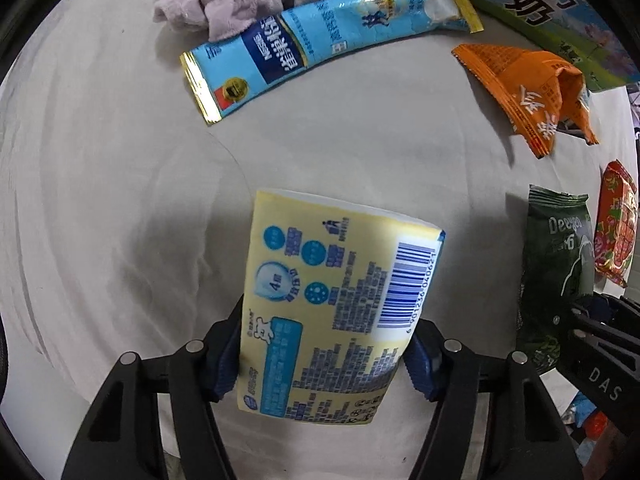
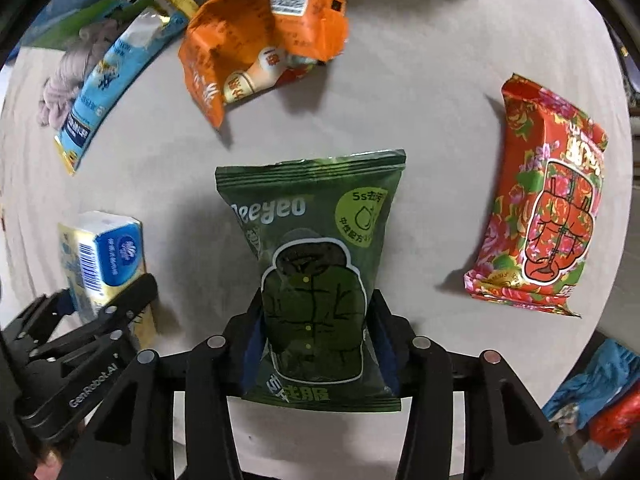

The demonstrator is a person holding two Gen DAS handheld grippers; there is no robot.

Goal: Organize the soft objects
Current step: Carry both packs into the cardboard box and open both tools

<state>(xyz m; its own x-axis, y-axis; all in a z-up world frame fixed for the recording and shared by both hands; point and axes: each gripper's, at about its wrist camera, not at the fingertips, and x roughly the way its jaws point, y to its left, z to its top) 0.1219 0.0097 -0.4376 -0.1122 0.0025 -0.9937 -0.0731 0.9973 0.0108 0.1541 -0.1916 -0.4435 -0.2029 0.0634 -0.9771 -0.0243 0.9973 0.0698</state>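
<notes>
My left gripper (image 1: 322, 354) is shut on a yellow tissue pack (image 1: 332, 300) with a blue barcode, held over the pale table (image 1: 100, 200). My right gripper (image 2: 316, 344) is shut on a dark green wipes pack (image 2: 316, 272) with a jacket drawing. In the right wrist view the tissue pack (image 2: 100, 256) and left gripper (image 2: 86, 326) sit at lower left. In the left wrist view the green pack (image 1: 556, 264) and right gripper (image 1: 596, 340) sit at right.
On the table lie a long light-blue sachet (image 1: 320, 44), a grey plush cloth (image 1: 236, 0), an orange crumpled bag (image 2: 264, 36) and a red floral pack (image 2: 544, 208). A green printed carton (image 1: 552, 12) stands along the far edge. Blue and red packets (image 2: 600, 396) lie off the table's right.
</notes>
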